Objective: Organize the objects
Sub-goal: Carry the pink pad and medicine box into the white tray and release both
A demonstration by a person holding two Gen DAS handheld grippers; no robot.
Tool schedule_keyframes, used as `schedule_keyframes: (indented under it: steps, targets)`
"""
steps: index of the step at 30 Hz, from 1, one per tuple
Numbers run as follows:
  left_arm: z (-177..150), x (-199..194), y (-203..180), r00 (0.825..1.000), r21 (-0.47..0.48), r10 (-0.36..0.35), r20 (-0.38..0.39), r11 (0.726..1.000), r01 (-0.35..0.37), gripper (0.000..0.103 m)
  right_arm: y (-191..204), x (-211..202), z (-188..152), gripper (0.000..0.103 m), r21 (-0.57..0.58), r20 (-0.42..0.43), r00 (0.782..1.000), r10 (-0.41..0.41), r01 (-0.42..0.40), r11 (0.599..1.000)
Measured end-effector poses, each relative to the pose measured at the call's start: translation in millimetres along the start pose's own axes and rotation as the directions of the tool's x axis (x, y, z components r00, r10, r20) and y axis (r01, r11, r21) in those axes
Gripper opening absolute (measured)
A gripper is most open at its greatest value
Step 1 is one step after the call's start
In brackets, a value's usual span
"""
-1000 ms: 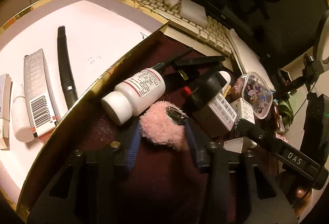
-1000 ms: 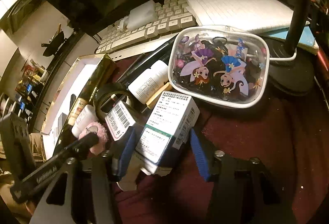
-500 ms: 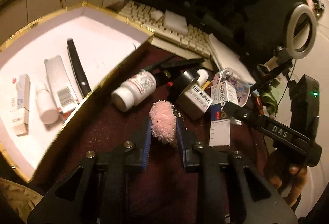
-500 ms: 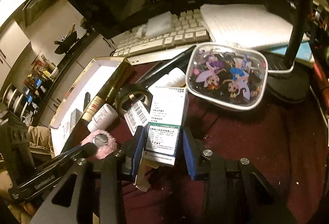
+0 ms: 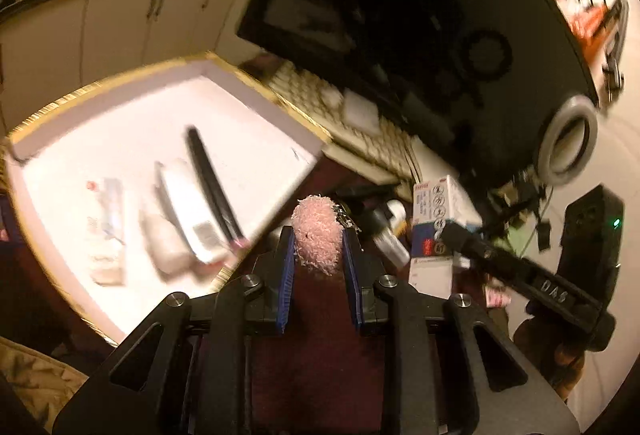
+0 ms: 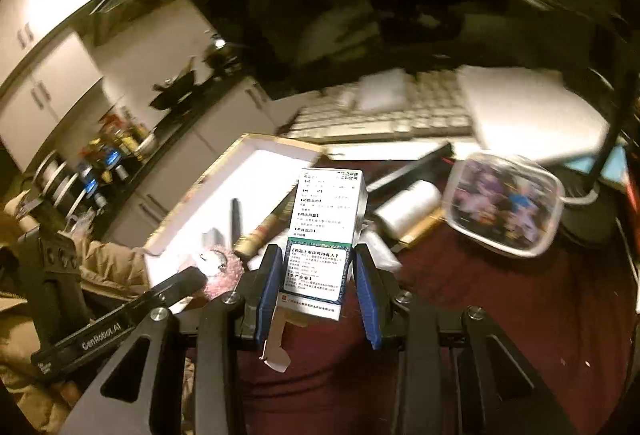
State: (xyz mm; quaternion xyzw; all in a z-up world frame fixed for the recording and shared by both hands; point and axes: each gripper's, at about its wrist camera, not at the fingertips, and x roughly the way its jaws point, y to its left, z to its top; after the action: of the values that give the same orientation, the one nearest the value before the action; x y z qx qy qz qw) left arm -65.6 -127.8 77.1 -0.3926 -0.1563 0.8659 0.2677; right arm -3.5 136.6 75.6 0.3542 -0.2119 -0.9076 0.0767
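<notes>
Two grippers each clamp one item: the left gripper point(image 5: 319, 243) has its blue pads pressed on a pink puff point(image 5: 317, 235), the right gripper point(image 6: 316, 281) on a printed carton point(image 6: 326, 231), both lifted above the maroon cloth point(image 6: 500, 315). Left of them, the gold-rimmed box point(image 5: 120, 123) holds a black pen point(image 5: 212, 183), tubes and small packs.

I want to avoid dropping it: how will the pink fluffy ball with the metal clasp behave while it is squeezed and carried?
The pink fluffy ball probably compresses easily; its fuzz bulges past the left tool's pads. It looks light, so a gentle hold likely suffices. The metal clasp hangs loose at its side and may swing or snag.
</notes>
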Motion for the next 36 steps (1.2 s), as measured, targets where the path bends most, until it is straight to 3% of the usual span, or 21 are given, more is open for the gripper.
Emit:
schedule_keyframes:
  steps: [5,9,14,22,24,30,36]
  targets:
    - [20,-20,37,0.991,-0.078,0.089,0.098,0.994,-0.081,0.022,33,26,18,0.036,-0.048,-0.027,0.998,0.059,-0.060,0.997]
    - [28,-24,80,0.973,-0.177,0.191,0.133,0.970,-0.166,0.022,54,50,27,0.036,-0.106,-0.050,0.996,0.068,-0.073,0.992]
    - [31,-15,127,0.959,-0.276,0.263,0.103,0.934,-0.226,0.022,71,85,46,0.036,-0.131,-0.086,0.993,0.082,-0.092,0.987]
    - [25,-10,153,0.930,-0.322,0.358,0.080,0.892,-0.316,0.022,83,143,51,0.036,-0.176,-0.161,0.986,0.034,-0.063,0.982]
    - [24,-15,160,0.930,-0.326,0.361,0.070,0.889,-0.321,0.022,84,153,54,0.036,-0.183,-0.168,0.986,0.014,-0.045,0.982]
    - [19,-12,164,0.956,-0.355,0.292,0.036,0.898,-0.260,0.022,86,174,56,0.036,-0.243,-0.195,0.980,-0.049,0.000,0.970]
    - [17,-13,158,0.949,-0.330,0.314,0.033,0.900,-0.286,0.022,91,187,52,0.036,-0.277,-0.224,0.973,-0.056,-0.008,0.961]
